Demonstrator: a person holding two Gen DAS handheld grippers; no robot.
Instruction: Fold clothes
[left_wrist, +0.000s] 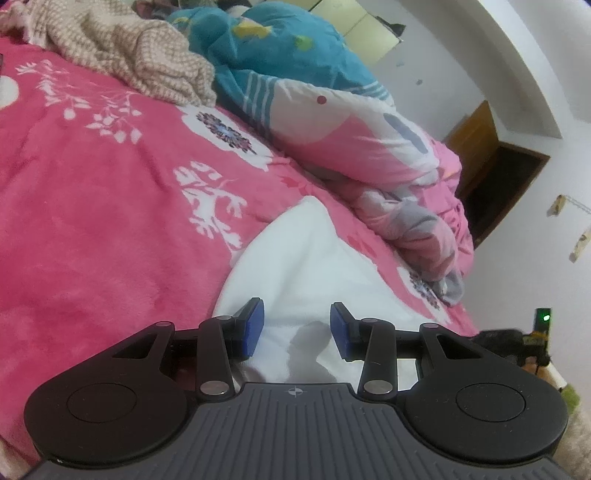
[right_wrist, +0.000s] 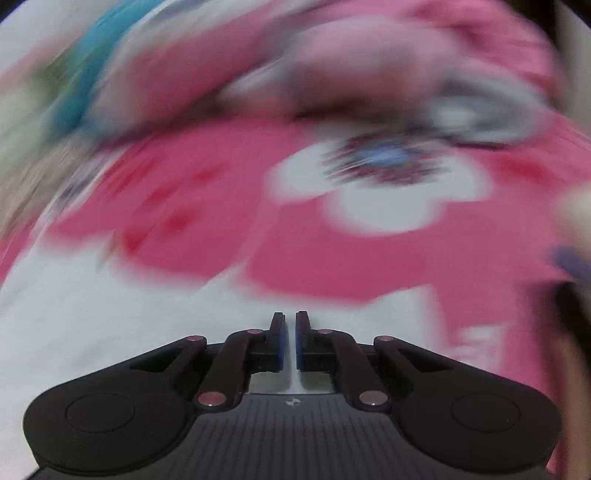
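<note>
A white garment (left_wrist: 295, 258) lies on the pink flowered bedspread (left_wrist: 103, 206). My left gripper (left_wrist: 297, 325) hovers over its near part with the jaws apart and nothing between the blue pads (left_wrist: 255, 325). In the right wrist view the picture is heavily motion-blurred. My right gripper (right_wrist: 290, 339) has its jaws nearly together with a thin strip of the white garment (right_wrist: 110, 314) between the pads.
A beige knitted blanket (left_wrist: 122, 48) and a teal quilt (left_wrist: 280, 48) are piled at the far side. A pink and grey quilt (left_wrist: 399, 177) lies bunched on the right. A white wall with a dark wooden doorway (left_wrist: 498, 177) stands beyond the bed's right edge.
</note>
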